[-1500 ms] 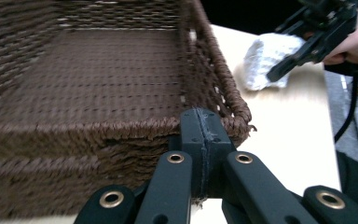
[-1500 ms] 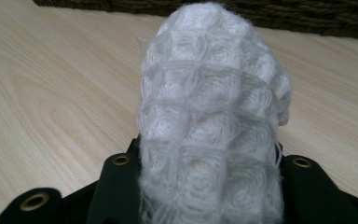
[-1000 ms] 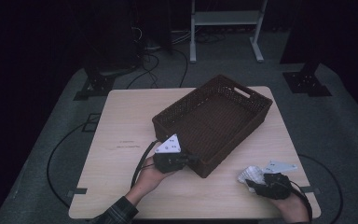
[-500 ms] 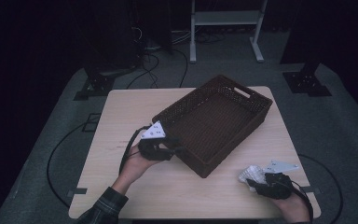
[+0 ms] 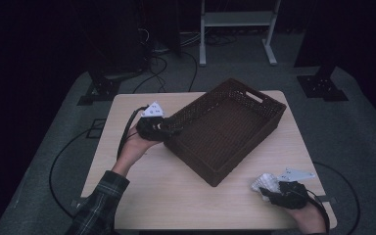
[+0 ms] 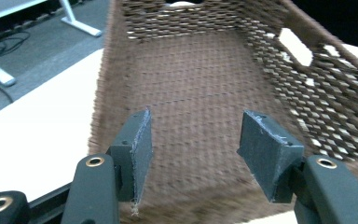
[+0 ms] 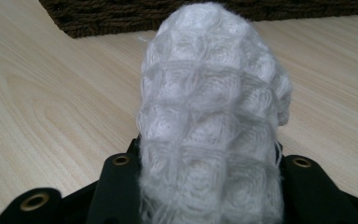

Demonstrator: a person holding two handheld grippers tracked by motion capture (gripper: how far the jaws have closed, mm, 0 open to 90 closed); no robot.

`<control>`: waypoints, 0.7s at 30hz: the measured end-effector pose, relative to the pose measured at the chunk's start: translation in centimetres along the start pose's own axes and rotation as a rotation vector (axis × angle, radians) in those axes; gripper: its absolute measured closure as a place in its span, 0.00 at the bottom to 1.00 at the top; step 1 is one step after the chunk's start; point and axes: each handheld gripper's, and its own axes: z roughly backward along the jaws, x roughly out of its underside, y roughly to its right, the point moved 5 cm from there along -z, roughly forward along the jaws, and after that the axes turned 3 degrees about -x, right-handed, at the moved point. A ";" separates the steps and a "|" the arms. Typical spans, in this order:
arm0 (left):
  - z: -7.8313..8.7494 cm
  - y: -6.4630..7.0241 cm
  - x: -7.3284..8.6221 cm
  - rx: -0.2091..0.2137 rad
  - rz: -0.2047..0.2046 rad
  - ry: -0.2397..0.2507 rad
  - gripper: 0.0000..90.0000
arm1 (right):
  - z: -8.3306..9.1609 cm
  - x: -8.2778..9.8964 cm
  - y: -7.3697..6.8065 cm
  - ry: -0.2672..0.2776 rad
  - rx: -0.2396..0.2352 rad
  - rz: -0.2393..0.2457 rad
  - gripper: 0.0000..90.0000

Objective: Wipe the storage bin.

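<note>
On the table point(image 5: 142, 196) the left gripper point(image 5: 169, 129) sits at about nine o'clock, right by the left corner of the brown basket point(image 5: 225, 128). Its jaws have just been opening and stand apart now with nothing between them; in the left gripper view they look straight into the bare woven bottom of the basket point(image 6: 205, 88). If this gripper bumps the corner, the basket could slide or turn, and then the drop spot would not be where the other hand expects. Over at about five o'clock, near the front edge of the table, the right gripper point(image 5: 274, 192) is squeezed on the white knitted cloth point(image 5: 265, 183), a soft bundle that bulges up out of the jaws in the right gripper view point(image 7: 209, 116). The cloth is well apart from the basket. It is floppy, so a loose bit could catch on the rim, or hang over the side and not land inside. A weak squeeze could let it slip out on the way.
</note>
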 end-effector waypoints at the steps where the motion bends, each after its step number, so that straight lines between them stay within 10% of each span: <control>1: -0.4 -0.8 -0.4 -0.010 0.003 0.002 0.50 | 0.0 0.0 0.0 0.001 0.000 0.000 0.63; 14: -4.8 -4.6 -1.6 -0.071 -0.017 -0.097 0.60 | 0.1 0.1 0.2 0.003 -0.001 -0.004 0.63; 21: -6.9 -6.0 -0.7 -0.077 0.009 -0.188 0.84 | 0.2 0.2 0.3 0.004 0.003 -0.006 0.63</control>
